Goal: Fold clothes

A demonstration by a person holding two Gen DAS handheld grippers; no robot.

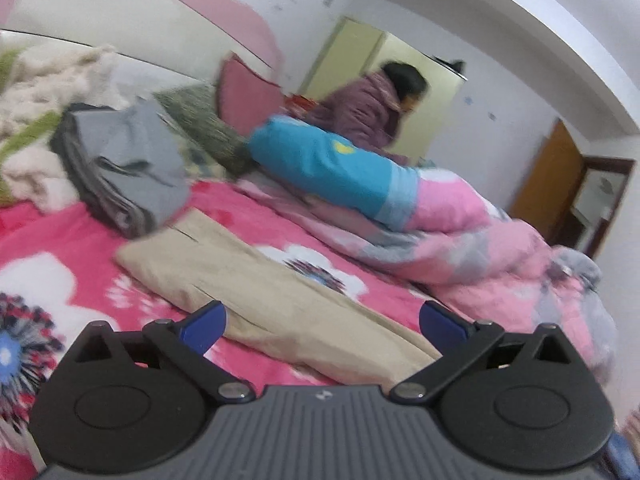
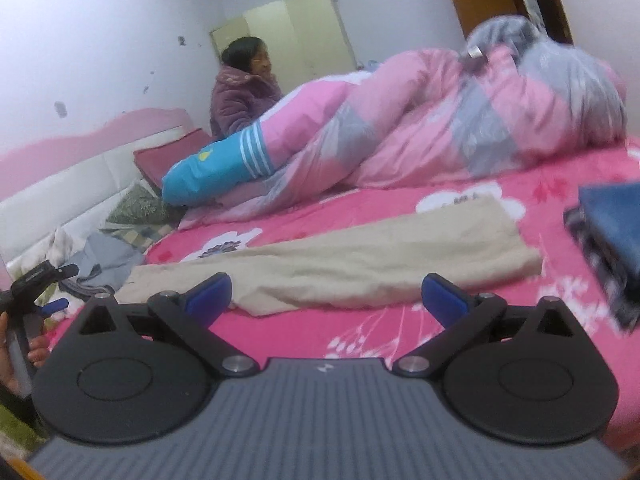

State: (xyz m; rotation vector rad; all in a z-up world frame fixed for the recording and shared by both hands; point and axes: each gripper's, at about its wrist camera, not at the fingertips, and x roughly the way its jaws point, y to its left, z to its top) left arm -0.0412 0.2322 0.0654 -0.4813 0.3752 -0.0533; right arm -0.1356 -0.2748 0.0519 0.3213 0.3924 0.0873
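**Both tongs apart over bed; beige garment lying as a long folded strip**

**Left wrist view.** The left tongs [image 1: 322, 322] stand wide apart and hold nothing. Directly beyond them lies the long beige cotton garment [image 1: 256, 280], flat on the bright pink flower-printed bedsheet [image 1: 60, 240]. It reads as a narrow strip, apparently doubled lengthwise, with a dark seam or slit visible near its far end. Just beyond that end sits a loose heap of grey fabric clothes [image 1: 124, 168], touching or nearly touching the strip; blur prevents a firmer finding. A bulky pink and grey patchwork quilt [image 1: 480, 232] occupies the far side of the bed, and a person in a purple padded jacket [image 1: 368, 108] is behind it.

**Right wrist view.** The right tongs [image 2: 326, 300] are likewise apart and empty, poised just short of the strip's near edge. The beige garment runs across the view, its squared end near a stack of dark blue folded cloth [image 2: 612, 240] at the right. The other gripper, in a hand, shows at the far left edge.

**Stage.** The strip suits either a garment partway folded or 1 laid down finished; the pictures do not settle which.

**Risks.**
1. Pinching only the top layer would peel the doubled strip open.
2. Pads closing on the bedsheet with the garment would drag both.
3. The grey heap may snag that end.
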